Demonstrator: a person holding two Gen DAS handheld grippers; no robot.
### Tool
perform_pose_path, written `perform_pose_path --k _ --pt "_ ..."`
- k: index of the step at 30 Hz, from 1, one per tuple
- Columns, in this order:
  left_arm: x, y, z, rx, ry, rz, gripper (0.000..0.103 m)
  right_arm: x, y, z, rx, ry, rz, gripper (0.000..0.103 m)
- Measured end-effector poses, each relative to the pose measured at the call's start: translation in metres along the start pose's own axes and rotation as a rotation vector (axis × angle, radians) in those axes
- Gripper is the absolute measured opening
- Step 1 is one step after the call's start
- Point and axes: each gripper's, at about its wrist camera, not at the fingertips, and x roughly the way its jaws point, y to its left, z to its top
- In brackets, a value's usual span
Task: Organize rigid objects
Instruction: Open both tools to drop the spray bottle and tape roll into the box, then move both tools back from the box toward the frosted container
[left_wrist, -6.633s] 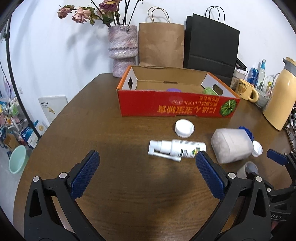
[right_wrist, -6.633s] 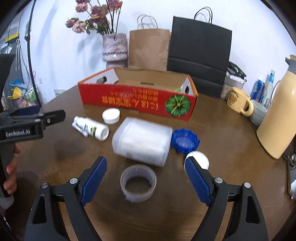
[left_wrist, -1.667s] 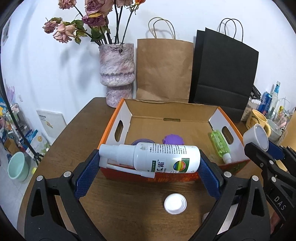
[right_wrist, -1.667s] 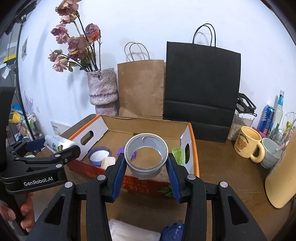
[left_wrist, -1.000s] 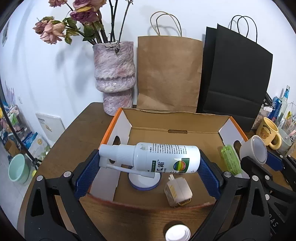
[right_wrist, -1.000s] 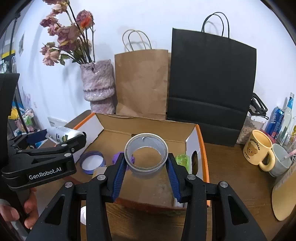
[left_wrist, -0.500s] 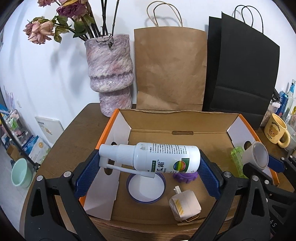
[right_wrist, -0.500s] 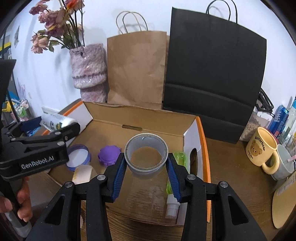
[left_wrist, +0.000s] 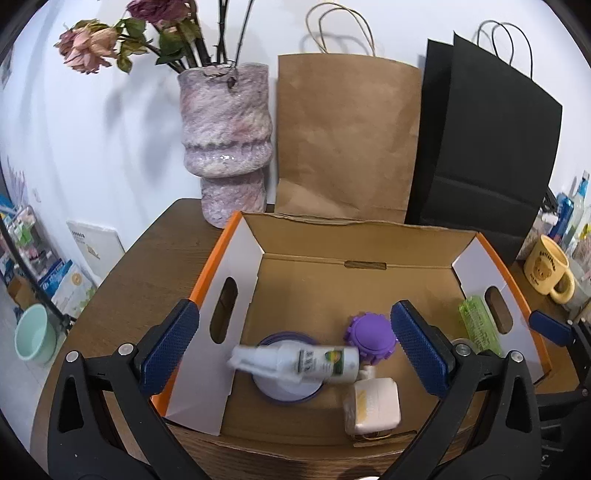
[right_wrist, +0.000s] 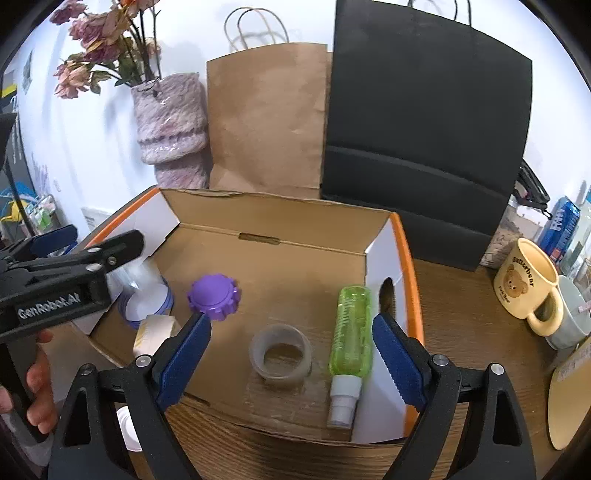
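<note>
My box (left_wrist: 369, 236) sits on the tabletop (left_wrist: 155, 251). Inside, the white bottle (left_wrist: 295, 363), light, stiff and slick, lies below my opening left gripper (left_wrist: 293, 345); grip it endwise. The tape roll (right_wrist: 280, 355), rigid, rests under my opening right gripper (right_wrist: 291, 354), released.

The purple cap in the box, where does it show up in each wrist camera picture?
Left wrist: purple cap lower right of centre, beside the right finger.
Right wrist: it sits left of centre, above the left finger.
Shared landmark: green bottle by the box's right wall.
</note>
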Motion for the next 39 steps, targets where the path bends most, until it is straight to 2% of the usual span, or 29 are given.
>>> perform_pose_path --k 11,23,39 --pt "-0.009 0.001 0.001 -0.005 -0.024 -0.001 0.103 -0.003 0.000 0.001 -0.002 -0.009 0.000 0.093" --pt "-0.036 0.012 -0.001 -0.031 -0.066 -0.019 0.103 -0.028 0.000 -0.006 -0.018 -0.041 -0.001 0.093" --pt "-0.069 0.026 -0.040 -0.006 -0.035 -0.035 0.103 -0.079 -0.006 -0.052 -0.045 -0.047 -0.015 0.093"
